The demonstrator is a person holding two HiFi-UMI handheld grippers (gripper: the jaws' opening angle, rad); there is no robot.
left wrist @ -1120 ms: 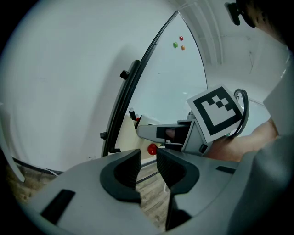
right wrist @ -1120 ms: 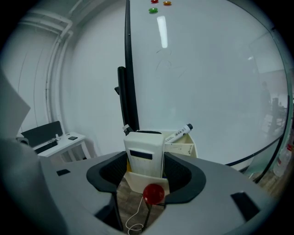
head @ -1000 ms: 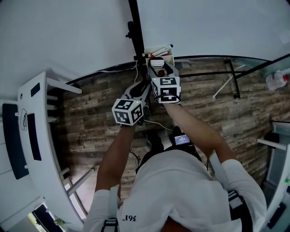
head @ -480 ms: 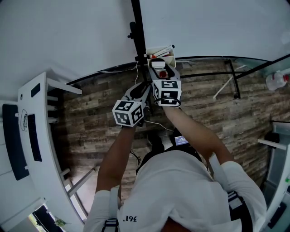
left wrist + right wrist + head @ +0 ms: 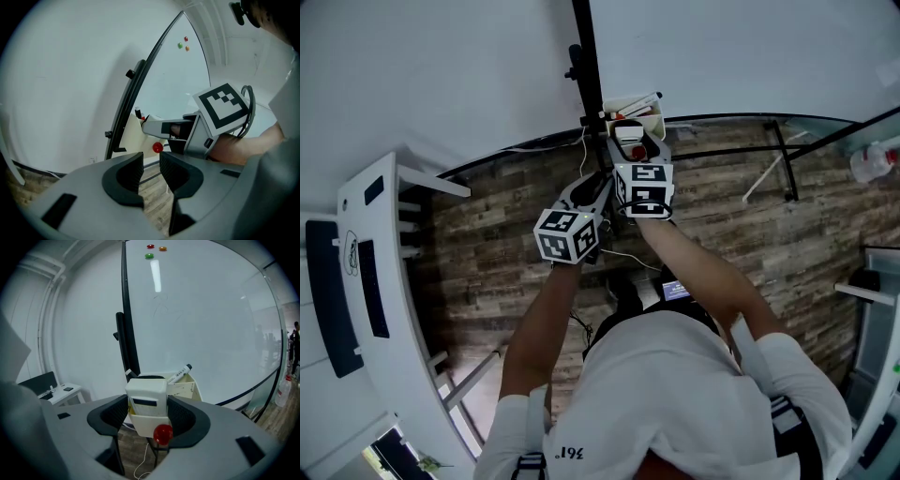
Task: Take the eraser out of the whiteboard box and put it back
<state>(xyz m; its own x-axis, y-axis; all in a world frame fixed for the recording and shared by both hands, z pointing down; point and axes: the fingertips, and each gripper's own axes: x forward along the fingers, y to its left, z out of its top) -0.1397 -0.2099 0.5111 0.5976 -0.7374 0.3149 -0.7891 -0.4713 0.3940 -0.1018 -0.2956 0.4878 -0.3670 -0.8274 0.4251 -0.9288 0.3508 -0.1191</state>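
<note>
Fingers of right gripper [image 5: 149,423] clamped on white plastic block eraser [image 5: 147,397], just before cream open-topped whiteboard box [image 5: 186,387]. Left gripper [image 5: 151,171] empty, jaws slightly apart. Risk: eraser snags box rim or protruding black-capped white marker [image 5: 180,373], twists loose, drops.

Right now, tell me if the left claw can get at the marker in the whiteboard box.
Probably not directly: the right claw, shut on the eraser, sits between the left claw and the box holding the marker.
</note>
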